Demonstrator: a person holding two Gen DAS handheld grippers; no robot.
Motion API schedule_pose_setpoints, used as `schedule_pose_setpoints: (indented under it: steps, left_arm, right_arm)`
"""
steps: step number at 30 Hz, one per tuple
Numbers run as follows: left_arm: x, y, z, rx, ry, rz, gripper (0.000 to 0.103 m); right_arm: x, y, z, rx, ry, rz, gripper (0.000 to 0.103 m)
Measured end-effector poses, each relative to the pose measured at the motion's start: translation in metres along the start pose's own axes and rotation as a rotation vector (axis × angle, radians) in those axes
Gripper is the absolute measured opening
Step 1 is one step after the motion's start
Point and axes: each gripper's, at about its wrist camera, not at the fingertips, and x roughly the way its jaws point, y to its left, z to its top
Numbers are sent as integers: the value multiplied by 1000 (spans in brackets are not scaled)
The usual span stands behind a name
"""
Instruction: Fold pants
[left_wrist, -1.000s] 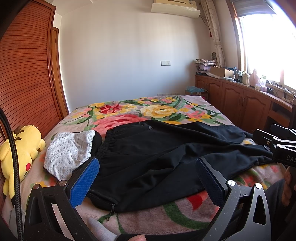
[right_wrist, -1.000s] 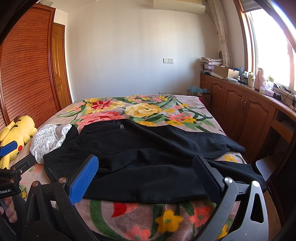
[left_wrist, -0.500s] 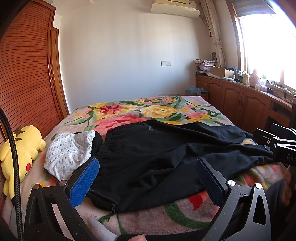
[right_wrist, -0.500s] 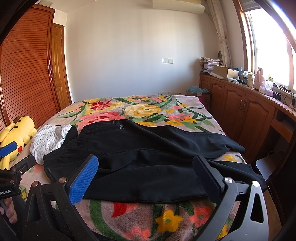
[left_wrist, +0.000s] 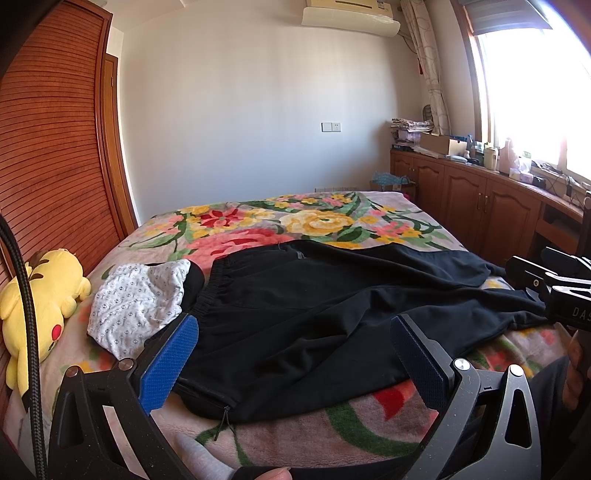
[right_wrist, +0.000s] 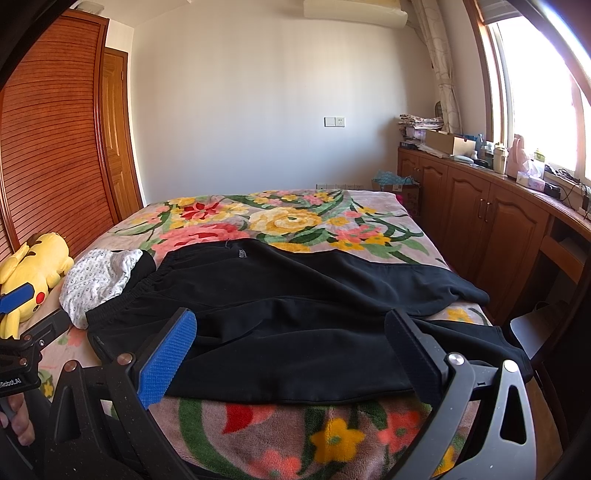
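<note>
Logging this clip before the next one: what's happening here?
A person holds tongs in each hand at the near edge of a bed. Black pants lie spread, unfolded, across the floral blanket. The left tongs and right tongs are both open, hovering in front of the pants and gripping nothing. Folding has not started.

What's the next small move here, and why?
Probably bring the left claw down onto the waistband and the right claw toward the leg cuffs: the black pants lie unfolded across the bed, and both claws are open, holding nothing.
</note>
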Motion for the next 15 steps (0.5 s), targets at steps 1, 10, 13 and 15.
schedule_pose_setpoints:
  steps: [1, 10, 13, 15]
  left_arm:
    - [0, 0, 0, 0, 0, -1, 103]
    - [0, -1, 0, 2, 0, 2, 103]
    - [0, -1, 0, 2, -1, 1, 103]
    - [0, -1, -1, 3, 0, 1, 103]
  right_arm:
    - [0, 0, 0, 0, 0, 0, 102]
    - [0, 0, 1, 1, 0, 1, 102]
    - [0, -1, 0, 1, 0, 1, 102]
    - [0, -1, 0, 1, -1, 1, 102]
